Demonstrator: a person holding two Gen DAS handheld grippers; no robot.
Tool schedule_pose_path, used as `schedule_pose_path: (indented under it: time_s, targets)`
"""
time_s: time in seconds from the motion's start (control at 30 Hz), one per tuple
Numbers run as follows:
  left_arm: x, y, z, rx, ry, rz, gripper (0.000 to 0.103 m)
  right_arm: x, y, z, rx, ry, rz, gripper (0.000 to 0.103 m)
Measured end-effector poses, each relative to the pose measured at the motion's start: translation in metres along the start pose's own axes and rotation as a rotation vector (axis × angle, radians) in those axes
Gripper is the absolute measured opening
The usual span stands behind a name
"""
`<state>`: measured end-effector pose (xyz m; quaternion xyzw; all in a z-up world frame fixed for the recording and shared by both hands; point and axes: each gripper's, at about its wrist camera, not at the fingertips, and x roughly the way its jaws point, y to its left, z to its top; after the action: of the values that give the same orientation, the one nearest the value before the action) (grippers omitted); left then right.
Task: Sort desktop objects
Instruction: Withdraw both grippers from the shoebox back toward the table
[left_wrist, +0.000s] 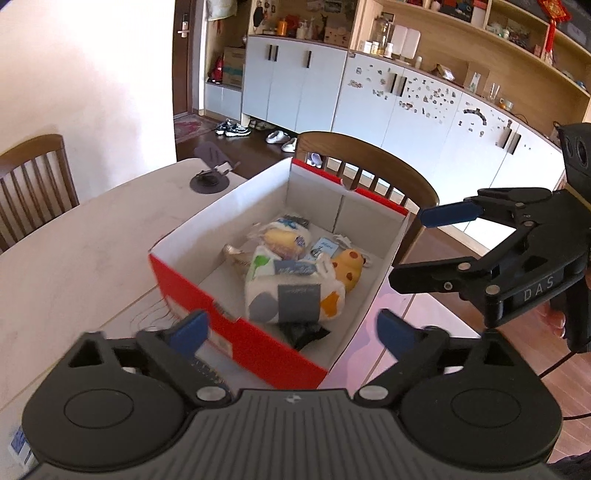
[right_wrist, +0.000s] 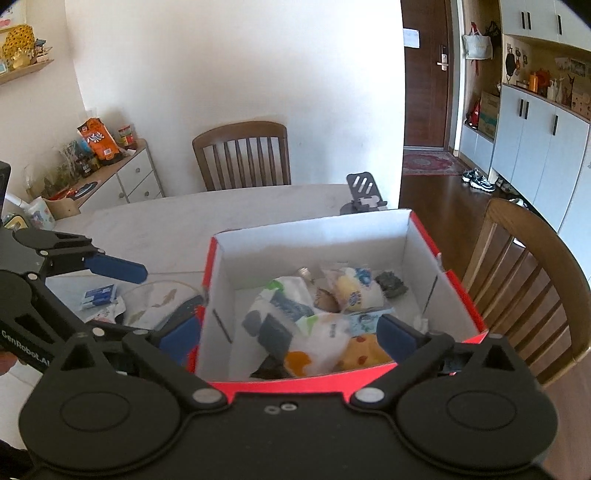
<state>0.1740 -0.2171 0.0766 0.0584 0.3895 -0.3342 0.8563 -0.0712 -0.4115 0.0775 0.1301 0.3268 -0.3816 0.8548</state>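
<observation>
A red shoebox (left_wrist: 236, 334) with white inside stands on the pale table; it also shows in the right wrist view (right_wrist: 476, 314). It holds a white spotted cloth bundle (left_wrist: 291, 295), a yellow spotted plush (left_wrist: 347, 271), snack packets (left_wrist: 284, 236) and small cards. My left gripper (left_wrist: 291, 330) is open and empty, above the box's near wall. My right gripper (right_wrist: 288, 332) is open and empty, above the box's other near wall; it shows from the side in the left wrist view (left_wrist: 413, 247). The left gripper (right_wrist: 144, 299) shows at left in the right wrist view.
A blue-white packet (right_wrist: 98, 295) and a clear plastic wrapper (right_wrist: 159, 299) lie on the table left of the box. A dark phone stand (left_wrist: 208, 177) sits at the table's far end. Wooden chairs (right_wrist: 243, 155) (left_wrist: 369, 162) surround the table. A white drawer unit (right_wrist: 136, 177) stands by the wall.
</observation>
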Motion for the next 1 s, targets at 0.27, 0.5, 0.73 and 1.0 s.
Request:
schedule_pose_path:
  time_s: [0.27, 0.5, 0.73, 1.0]
  targets:
    - [-0.03, 0.025, -0.023, -0.027, -0.02, -0.001, 0.102, 0.006, 0.047, -0.004, 0.001, 0.013, 0.016, 0.102]
    - [-0.057, 0.052, -0.045, -0.038, -0.037, 0.007, 0.103, 0.014, 0.087, -0.009, 0.0, 0.027, 0.02, 0.102]
    - [-0.077, 0.087, -0.07, -0.052, -0.024, 0.022, 0.103, 0.029, 0.126, -0.011, -0.001, 0.048, 0.019, 0.102]
    - [-0.095, 0.127, -0.093, -0.067, -0.016, 0.046, 0.103, 0.048, 0.162, -0.004, -0.026, 0.075, 0.024, 0.102]
